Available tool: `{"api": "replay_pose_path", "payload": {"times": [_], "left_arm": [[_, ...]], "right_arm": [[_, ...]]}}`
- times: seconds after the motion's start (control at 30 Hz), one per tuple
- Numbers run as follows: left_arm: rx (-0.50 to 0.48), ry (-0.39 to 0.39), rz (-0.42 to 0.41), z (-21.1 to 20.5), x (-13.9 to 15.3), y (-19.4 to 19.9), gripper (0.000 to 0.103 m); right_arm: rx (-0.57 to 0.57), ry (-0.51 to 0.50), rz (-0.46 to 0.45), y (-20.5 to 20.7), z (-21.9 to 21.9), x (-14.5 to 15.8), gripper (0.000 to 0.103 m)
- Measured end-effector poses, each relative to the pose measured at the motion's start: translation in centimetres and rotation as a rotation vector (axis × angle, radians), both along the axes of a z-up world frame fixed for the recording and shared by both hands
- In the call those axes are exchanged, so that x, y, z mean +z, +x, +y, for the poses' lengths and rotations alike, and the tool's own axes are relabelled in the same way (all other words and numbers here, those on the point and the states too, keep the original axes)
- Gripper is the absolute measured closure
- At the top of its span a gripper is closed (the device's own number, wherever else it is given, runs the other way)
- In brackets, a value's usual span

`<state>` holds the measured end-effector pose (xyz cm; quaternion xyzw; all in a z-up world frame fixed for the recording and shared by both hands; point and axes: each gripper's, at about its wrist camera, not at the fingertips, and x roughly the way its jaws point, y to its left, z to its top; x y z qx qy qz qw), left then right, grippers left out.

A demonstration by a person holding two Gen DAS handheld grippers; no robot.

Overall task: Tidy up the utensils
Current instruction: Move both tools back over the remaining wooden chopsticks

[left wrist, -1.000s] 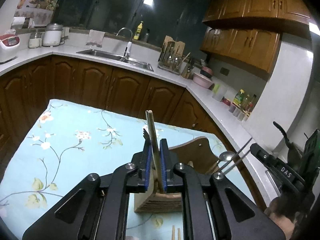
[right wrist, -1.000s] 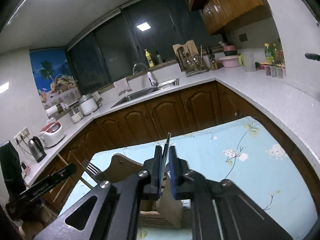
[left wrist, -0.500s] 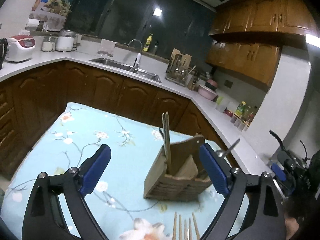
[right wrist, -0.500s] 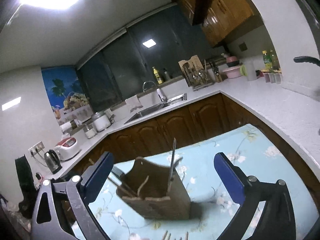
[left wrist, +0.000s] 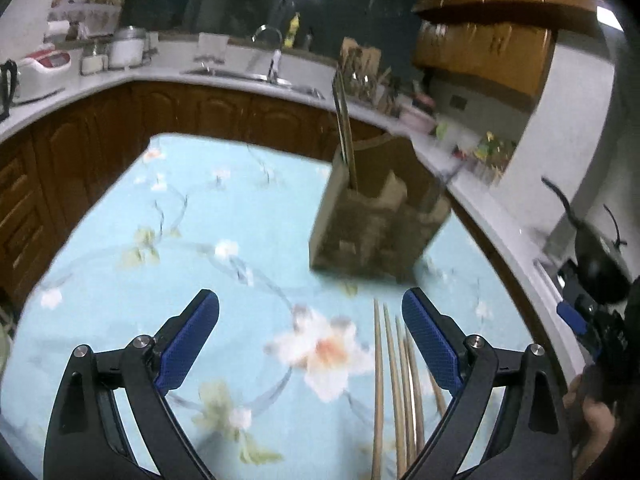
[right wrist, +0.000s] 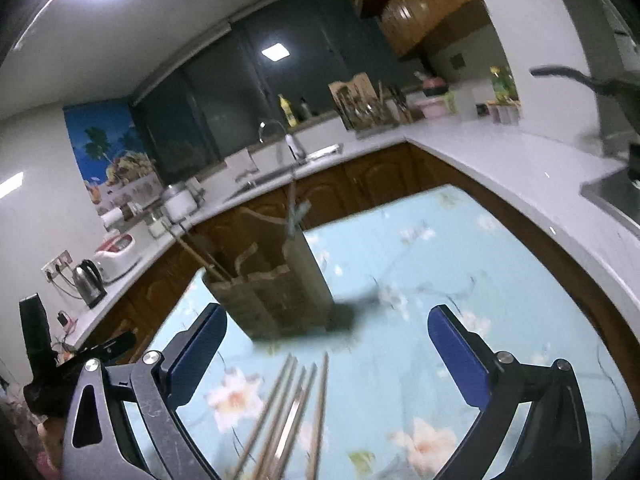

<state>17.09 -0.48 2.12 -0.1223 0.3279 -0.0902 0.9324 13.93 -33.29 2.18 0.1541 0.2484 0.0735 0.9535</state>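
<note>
On a table (left wrist: 120, 280) ringed by counter (left wrist: 120, 76) on the far and right sides, a holder (left wrist: 376, 224) standing right of centre, chopsticks (left wrist: 346, 136) upright in its left compartment, a utensil (right wrist: 294, 216) in its right. Before the holder, more sticks (left wrist: 396, 392) lying flat on the table. Behind, a sink (left wrist: 256, 78) set in the counter.

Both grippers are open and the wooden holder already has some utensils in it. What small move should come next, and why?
Probably lower the left gripper onto the loose chopsticks lying on the floral tablecloth and close on one pair. Both it and the right gripper stand open and empty. The wooden holder stands just beyond them, with chopsticks already upright in one compartment.
</note>
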Motion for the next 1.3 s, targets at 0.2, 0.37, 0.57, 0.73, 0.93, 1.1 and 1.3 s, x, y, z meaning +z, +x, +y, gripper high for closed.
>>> {"api": "replay_pose_path", "payload": {"times": [0.2, 0.37, 0.57, 0.73, 0.93, 1.1, 1.3], "left_arm": [[-0.022, 0.012, 0.061, -0.9, -2.5, -1.7, 0.008], [-0.048, 0.032, 0.108, -2.0, -3.7, -1.9, 0.008], [-0.145, 0.133, 0.176, -6.4, -6.0, -1.5, 0.008], [-0.203, 0.23, 0.229, -10.5, -8.2, -0.6, 0.008], [-0.159, 0.307, 0.265, -10.7, -9.4, 0.3, 0.007], [-0.112, 0.344, 0.278, -7.9, -9.3, -0.8, 0.007], [-0.061, 0.311, 0.324, -3.8, -9.0, -2.9, 0.008]], "right_arm": [[-0.016, -0.022, 0.055, -2.1, -0.7, -2.4, 0.001], [-0.019, -0.017, 0.085, -3.1, -1.1, -3.7, 0.001], [-0.037, 0.009, 0.093, -3.3, -1.6, -4.2, 0.001], [-0.051, 0.028, 0.097, -3.0, -2.3, -4.1, 0.001], [-0.053, 0.041, 0.123, -2.1, -2.5, -4.6, 0.001], [-0.021, 0.031, 0.146, -1.0, -1.3, -5.3, 0.001], [0.053, -0.008, 0.184, 0.7, 1.3, -6.5, 0.003]]}}
